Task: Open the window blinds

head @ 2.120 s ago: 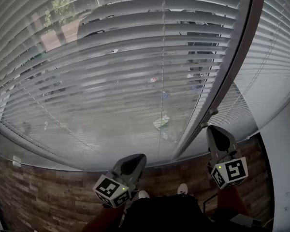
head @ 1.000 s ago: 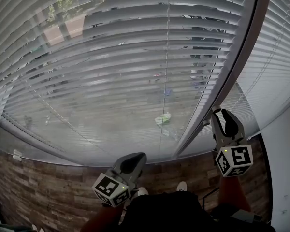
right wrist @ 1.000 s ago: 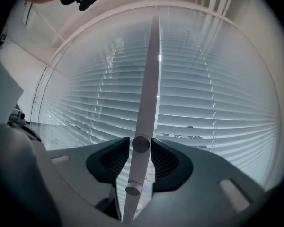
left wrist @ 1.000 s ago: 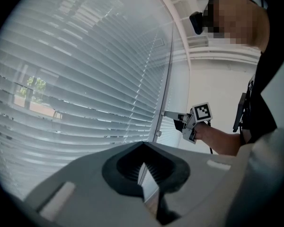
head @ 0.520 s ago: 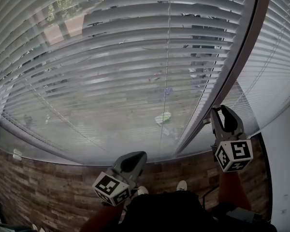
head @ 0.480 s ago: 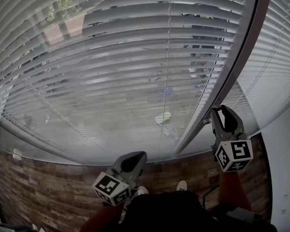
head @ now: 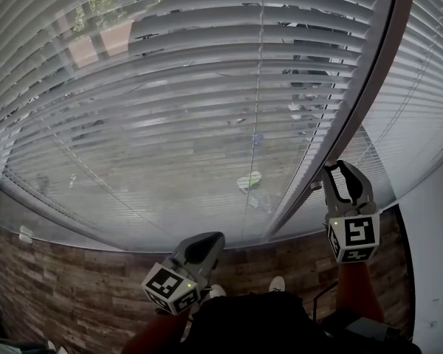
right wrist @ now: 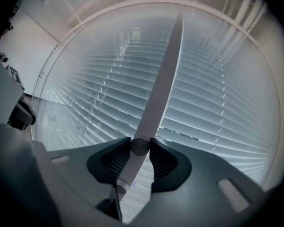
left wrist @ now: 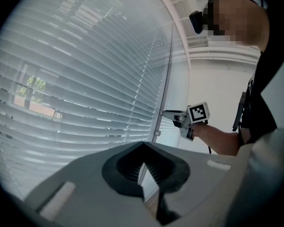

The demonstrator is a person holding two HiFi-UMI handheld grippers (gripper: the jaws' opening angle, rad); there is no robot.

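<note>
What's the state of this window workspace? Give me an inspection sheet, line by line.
Surface: wood-plank floor below the window.
Job's things: window blinds, slats tilted enough to see outdoors; tilt wand hanging beside the window post.
Clutter: small pale object at the floor's edge, unidentifiable.
Grippers: right gripper jaws have just been closing and clamp the wand near its lower end; left gripper jaws together, empty, held low.
Cables: thin dark cable under the right forearm.
Surroundings: white wall at right.

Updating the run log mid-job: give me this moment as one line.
right gripper: jaws just closing, gripping tilt wand | left gripper: shut, empty, held low | blinds: slats partly open
</note>
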